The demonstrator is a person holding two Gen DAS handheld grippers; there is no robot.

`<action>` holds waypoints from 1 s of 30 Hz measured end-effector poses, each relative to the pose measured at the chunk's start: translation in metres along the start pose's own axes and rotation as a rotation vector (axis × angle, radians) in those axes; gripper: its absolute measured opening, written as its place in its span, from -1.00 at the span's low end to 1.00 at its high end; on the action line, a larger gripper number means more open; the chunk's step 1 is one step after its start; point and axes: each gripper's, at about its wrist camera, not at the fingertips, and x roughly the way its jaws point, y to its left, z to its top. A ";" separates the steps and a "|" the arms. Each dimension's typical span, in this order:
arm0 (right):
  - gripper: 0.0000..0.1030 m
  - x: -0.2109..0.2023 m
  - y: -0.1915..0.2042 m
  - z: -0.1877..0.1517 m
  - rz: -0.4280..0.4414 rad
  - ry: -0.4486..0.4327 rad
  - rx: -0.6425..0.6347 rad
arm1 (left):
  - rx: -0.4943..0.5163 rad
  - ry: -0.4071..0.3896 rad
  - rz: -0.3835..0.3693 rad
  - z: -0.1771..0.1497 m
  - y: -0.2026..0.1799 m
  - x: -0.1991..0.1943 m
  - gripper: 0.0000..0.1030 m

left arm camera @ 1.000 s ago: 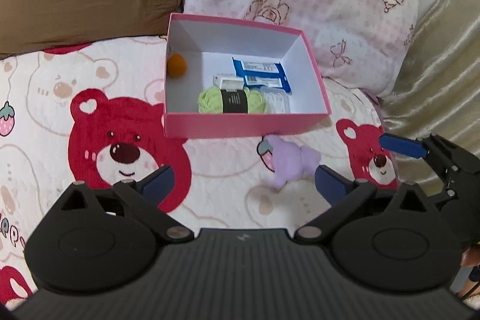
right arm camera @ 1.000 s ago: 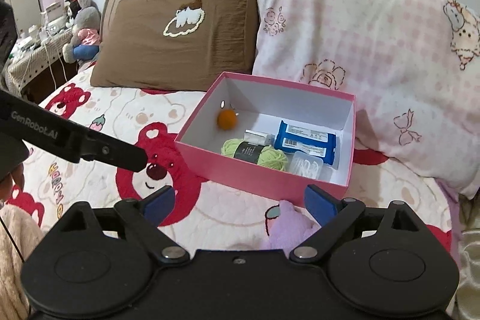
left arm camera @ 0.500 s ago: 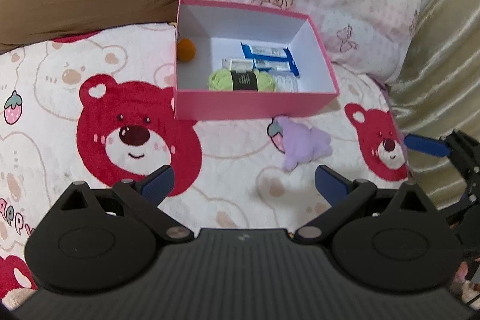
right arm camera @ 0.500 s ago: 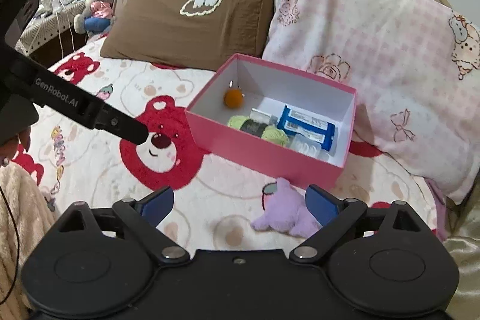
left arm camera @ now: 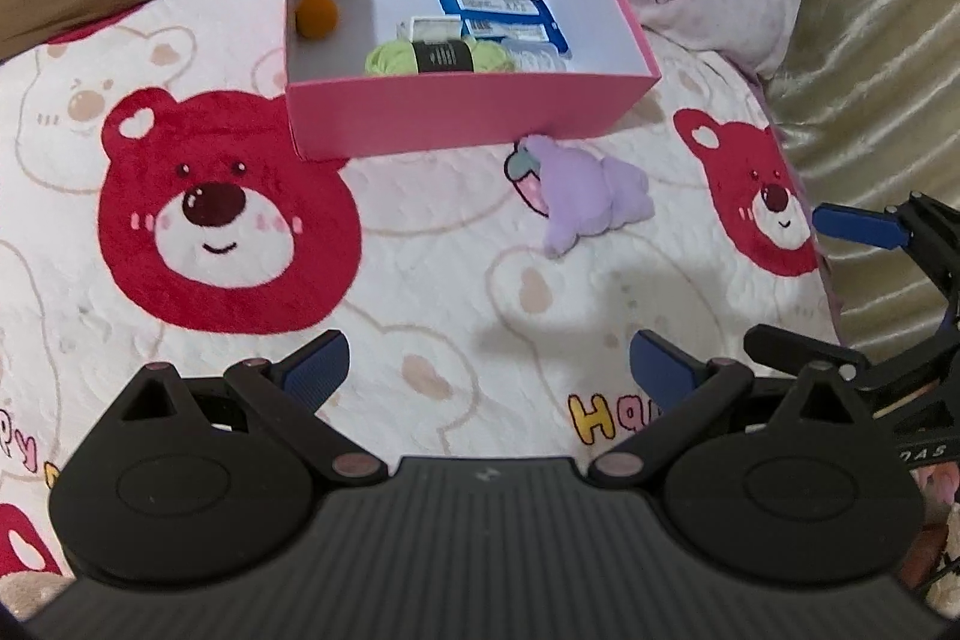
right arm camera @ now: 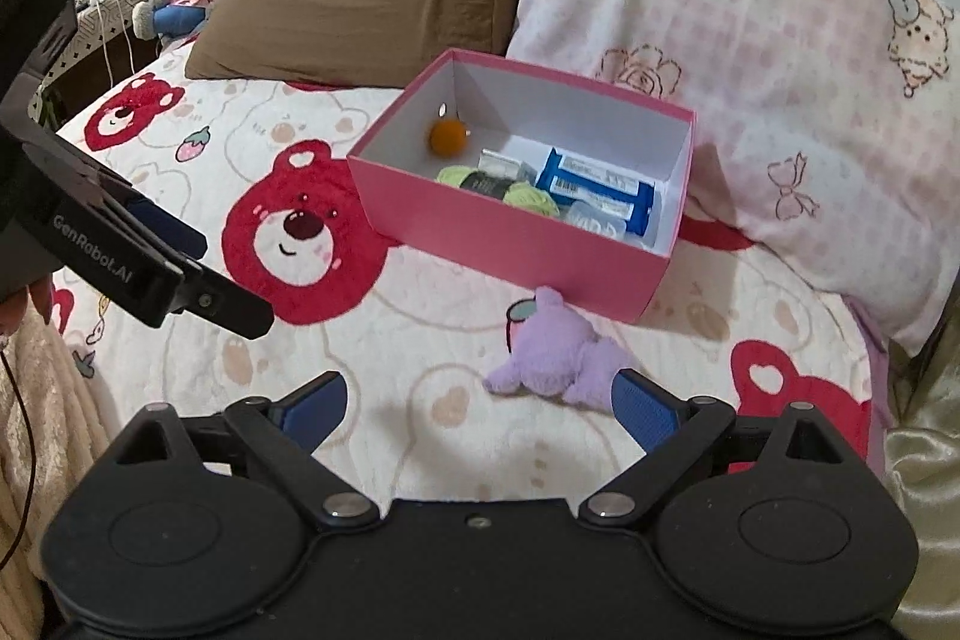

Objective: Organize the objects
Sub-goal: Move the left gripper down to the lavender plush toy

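1. Open pink cardboard box (left arm camera: 468, 115) with white interior, on the bear-print bedspread (left arm camera: 420, 292) before the pillows. Contents: orange felt ball (left arm camera: 317, 15), skein of green yarn with black band (left arm camera: 441, 58), blue wipes packet (left arm camera: 501, 17), small clear plastic pack (right arm camera: 606, 224).
2. Lilac plush toy (right arm camera: 555, 355): on the bedspread, just outside the box's near wall.
3. Left claw (left arm camera: 489, 370): apart, empty.
4. Right claw (right arm camera: 480, 403): apart, empty, near the plush.

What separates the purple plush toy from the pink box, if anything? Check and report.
Cannot tell. In both wrist views the purple plush toy has its head right at the base of the pink box wall, with no gap or contact plainly visible.
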 end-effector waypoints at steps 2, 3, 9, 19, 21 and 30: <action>0.88 0.004 -0.004 -0.004 0.005 0.006 0.016 | -0.006 0.005 -0.002 -0.001 -0.001 0.007 0.97; 0.88 0.007 -0.006 -0.005 0.010 0.008 0.026 | -0.003 0.006 -0.005 -0.001 -0.001 0.009 0.97; 0.88 0.000 -0.024 -0.015 0.113 -0.095 0.099 | 0.034 -0.006 -0.005 -0.006 -0.010 0.027 0.98; 0.88 0.026 -0.059 -0.016 0.161 -0.026 0.224 | 0.091 -0.112 -0.005 -0.004 -0.028 0.054 1.00; 0.88 0.037 -0.070 -0.015 0.171 -0.020 0.292 | 0.082 -0.105 -0.004 -0.004 -0.029 0.062 1.00; 0.87 0.084 -0.100 -0.004 0.171 0.045 0.436 | 0.008 -0.114 0.028 0.007 -0.020 0.099 0.98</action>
